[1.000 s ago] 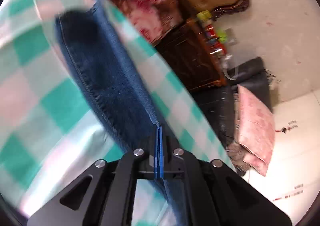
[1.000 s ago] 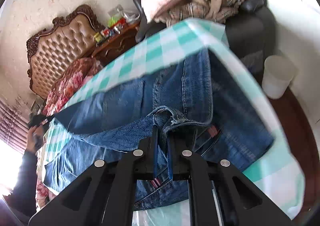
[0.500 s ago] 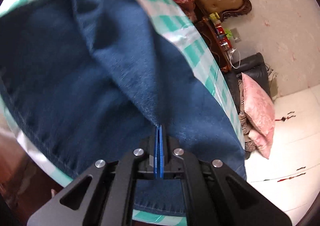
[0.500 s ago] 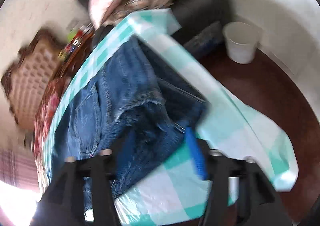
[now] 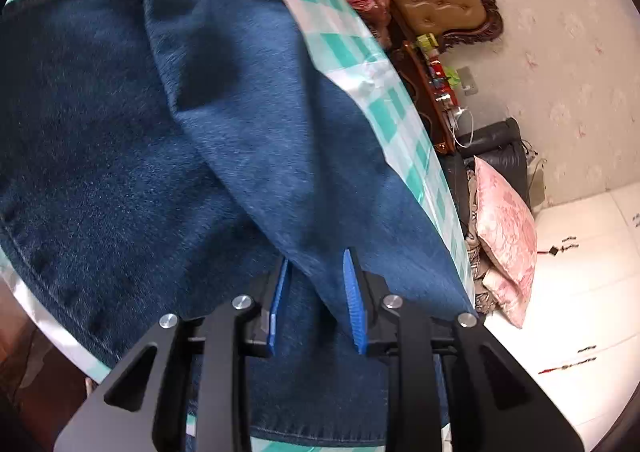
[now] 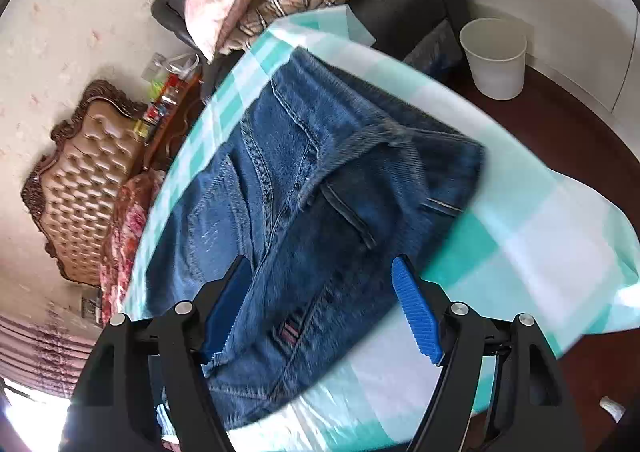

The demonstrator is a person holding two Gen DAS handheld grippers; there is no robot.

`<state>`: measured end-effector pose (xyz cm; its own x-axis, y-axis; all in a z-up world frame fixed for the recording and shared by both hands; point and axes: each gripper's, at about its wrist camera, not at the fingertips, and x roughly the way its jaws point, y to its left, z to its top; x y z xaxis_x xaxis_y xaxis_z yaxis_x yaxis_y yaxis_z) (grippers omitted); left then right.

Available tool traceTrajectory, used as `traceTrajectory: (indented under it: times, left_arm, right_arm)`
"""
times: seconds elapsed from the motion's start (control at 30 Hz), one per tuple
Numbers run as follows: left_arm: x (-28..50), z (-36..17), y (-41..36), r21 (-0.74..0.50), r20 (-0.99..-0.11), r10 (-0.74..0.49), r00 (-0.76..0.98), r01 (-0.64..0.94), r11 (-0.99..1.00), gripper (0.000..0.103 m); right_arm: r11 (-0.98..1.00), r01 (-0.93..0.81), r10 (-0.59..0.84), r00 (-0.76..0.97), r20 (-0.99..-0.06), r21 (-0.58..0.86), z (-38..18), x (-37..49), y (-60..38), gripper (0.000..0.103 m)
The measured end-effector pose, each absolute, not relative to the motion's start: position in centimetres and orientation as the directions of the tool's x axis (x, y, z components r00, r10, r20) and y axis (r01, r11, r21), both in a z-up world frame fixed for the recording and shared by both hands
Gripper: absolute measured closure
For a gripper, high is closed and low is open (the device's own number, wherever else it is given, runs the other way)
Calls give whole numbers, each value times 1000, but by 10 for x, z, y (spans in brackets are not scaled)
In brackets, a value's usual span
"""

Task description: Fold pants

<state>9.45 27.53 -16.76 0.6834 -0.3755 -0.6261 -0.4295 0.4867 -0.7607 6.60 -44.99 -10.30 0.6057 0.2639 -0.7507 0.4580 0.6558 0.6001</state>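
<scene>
Left gripper [image 5: 316, 300], angled down over the jeans [image 5: 120, 172], has just been opening.

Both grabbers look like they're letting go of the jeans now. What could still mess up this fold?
The left gripper has just been opening, with a denim fold between its pads; pulling away might drag it. The jeans lie rumpled at the waistband, so creases may stay. Their lower edge sits near the edge of the checked tablecloth and might slide off.
</scene>
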Motion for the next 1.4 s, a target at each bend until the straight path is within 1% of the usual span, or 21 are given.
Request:
traceTrajectory:
  times: [0.07,0.1,0.2,0.23,0.27,0.3,0.33,0.37,0.4,0.5,0.57,0.63,0.77,0.83,0.97,1.03,1.13,1.17,1.23,1.3,1.4]
  left_arm:
    - [95,-171,279,-770,-620,-379,687,-441,461,75]
    - [96,-173,282,-772,-619,-378,688,-443,457,74]
    - [97,-176,290,-780,-612,-374,697,-453,431,71]
    - [99,-180,293,-788,-605,-384,697,-455,416,71]
    - [102,-182,295,-793,-600,-391,698,-455,405,73]
    - [105,-184,298,-803,-589,-399,703,-452,388,82]
    - [110,-184,300,-800,-593,-399,699,-454,393,95]
    - [111,-178,301,-792,-600,-386,701,-449,414,100]
    - [109,-168,301,-787,-600,-369,710,-439,434,100]
    - [92,-119,289,-740,-615,-307,727,-396,544,100]
    - [64,-100,278,-705,-628,-271,730,-386,594,100]
    - [46,-115,270,-697,-651,-289,702,-404,592,100]
    - [36,-170,271,-683,-707,-325,628,-488,544,100]
    - [32,-171,271,-699,-692,-329,642,-484,526,100]
    - [24,-148,267,-703,-668,-311,677,-435,562,100]
    - [22,-163,268,-693,-691,-314,651,-474,543,100]
    - [19,-173,264,-692,-695,-316,646,-479,540,100]
    - [18,-174,266,-700,-687,-323,651,-472,537,98]
    - [19,-176,275,-715,-671,-323,667,-467,520,88]
    - [21,-180,292,-738,-648,-314,694,-468,486,85]
    - [30,-187,318,-771,-611,-313,727,-457,443,85]
  right_arm:
    - [660,481,248,585,-772,577,-107,75,-449,35]
    - [660,491,238,581,-778,568,-109,76,-450,44]
    - [674,504,206,574,-793,540,-108,81,-450,64]
    - [684,500,198,574,-795,531,-108,83,-450,68]
    - [690,499,193,572,-797,525,-107,84,-451,74]
    - [683,505,194,572,-797,528,-106,85,-453,85]
    - [684,502,197,573,-796,530,-104,86,-454,89]
    - [687,497,196,577,-793,531,-100,86,-455,95]
    - [687,475,208,596,-775,550,-88,86,-456,99]
    - [733,393,187,669,-720,555,-38,74,-454,101]
    - [766,399,125,677,-725,504,-22,63,-460,101]
    - [783,430,91,637,-765,451,-34,65,-466,101]
    - [812,488,52,488,-871,322,-95,84,-465,101]
    - [823,483,23,498,-867,299,-90,80,-461,101]
    - [829,441,19,593,-805,344,-51,61,-458,101]
    - [844,454,-21,559,-829,285,-62,65,-455,101]
    - [832,492,-23,491,-871,255,-93,65,-460,101]
    - [839,487,-32,491,-870,244,-96,63,-459,101]
    - [850,477,-41,486,-873,225,-101,64,-457,101]
    - [852,477,-43,479,-877,218,-104,66,-457,101]
    - [854,477,-54,476,-878,206,-105,65,-454,101]
